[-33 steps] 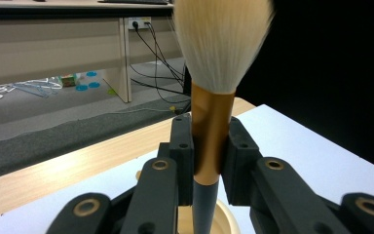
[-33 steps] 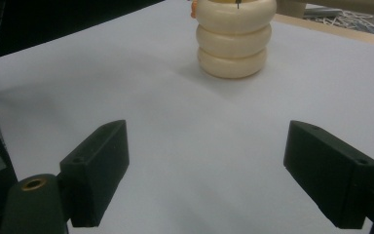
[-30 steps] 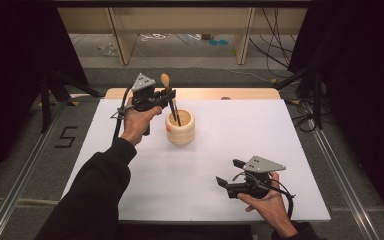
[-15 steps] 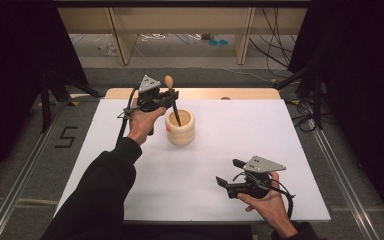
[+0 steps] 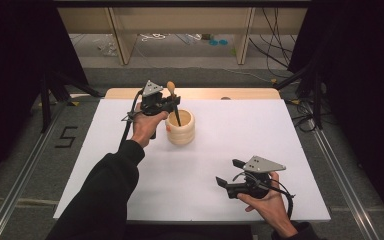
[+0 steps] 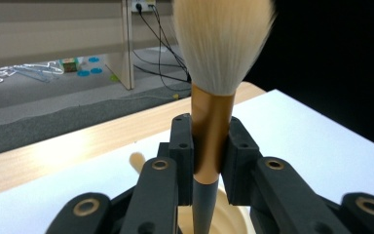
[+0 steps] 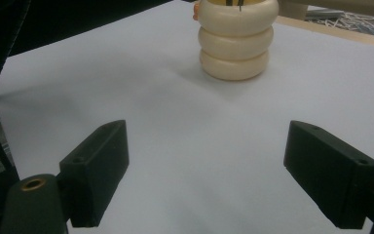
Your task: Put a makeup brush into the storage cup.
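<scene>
White sheeting (image 5: pixel 240 145) covers a pale wooden table (image 5: pixel 240 93) set in a dark-curtained space, with grey floor, cables and light wooden furniture legs beyond its far edge.

Near the far left of the sheet stands a cream, ribbed round holder (image 5: pixel 180 128) made of three stacked rings; in the right gripper view it (image 7: pixel 237 41) sits well ahead of the jaws, with thin dark stems showing at its mouth.

The left gripper (image 5: pixel 171 104) is held by the person's left hand (image 5: pixel 145 124) just above and behind the holder's rim. Its jaws are pressed together on a makeup brush with a gold metal ferrule, dark grey handle and soft white bristles (image 6: pixel 212 141). The clamp falls on the ferrule, the bristle head rises above the jaws, and the handle slants down into the holder. From above, the brush (image 5: pixel 173 102) appears upright with a slight tilt.

The right gripper (image 5: pixel 228 172) rests in the person's right hand (image 5: pixel 266 205) near the front right of the sheet, well apart from the holder. Its jaws stand wide apart over bare white sheet, gripping nothing.
</scene>
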`<state>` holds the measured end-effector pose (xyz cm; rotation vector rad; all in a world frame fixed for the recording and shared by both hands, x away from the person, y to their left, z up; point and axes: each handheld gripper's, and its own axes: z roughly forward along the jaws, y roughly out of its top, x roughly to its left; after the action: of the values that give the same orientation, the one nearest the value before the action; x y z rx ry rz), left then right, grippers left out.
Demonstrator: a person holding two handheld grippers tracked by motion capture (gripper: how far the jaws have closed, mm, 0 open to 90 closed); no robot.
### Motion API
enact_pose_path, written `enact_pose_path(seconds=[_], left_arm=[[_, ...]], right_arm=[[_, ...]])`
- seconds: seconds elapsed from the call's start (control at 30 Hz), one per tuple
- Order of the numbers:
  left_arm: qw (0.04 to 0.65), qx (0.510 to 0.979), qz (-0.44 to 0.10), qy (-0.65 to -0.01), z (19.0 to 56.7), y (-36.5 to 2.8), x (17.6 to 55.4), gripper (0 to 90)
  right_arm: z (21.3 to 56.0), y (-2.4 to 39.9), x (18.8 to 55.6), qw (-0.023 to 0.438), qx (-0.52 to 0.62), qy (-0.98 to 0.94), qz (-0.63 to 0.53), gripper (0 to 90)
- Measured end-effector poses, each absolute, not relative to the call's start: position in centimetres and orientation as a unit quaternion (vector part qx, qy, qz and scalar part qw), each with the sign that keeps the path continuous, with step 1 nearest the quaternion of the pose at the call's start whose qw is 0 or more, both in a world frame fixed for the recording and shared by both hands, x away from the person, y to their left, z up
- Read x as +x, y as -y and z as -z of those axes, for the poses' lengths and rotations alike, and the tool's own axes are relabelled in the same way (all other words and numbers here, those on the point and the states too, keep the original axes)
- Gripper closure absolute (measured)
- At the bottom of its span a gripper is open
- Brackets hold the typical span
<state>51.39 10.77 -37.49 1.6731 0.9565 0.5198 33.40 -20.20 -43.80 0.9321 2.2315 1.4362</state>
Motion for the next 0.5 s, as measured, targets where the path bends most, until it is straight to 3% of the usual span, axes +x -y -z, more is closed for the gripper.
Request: enact_pose_path(seconds=[0.5], left_arm=[[0.528, 0.714, -0.212, -0.408, 39.4, -10.3, 51.4, 76.9]], right_arm=[[43.7, 20.3, 33.3, 0.166, 0.328, -0.788, -0.494, 17.7]])
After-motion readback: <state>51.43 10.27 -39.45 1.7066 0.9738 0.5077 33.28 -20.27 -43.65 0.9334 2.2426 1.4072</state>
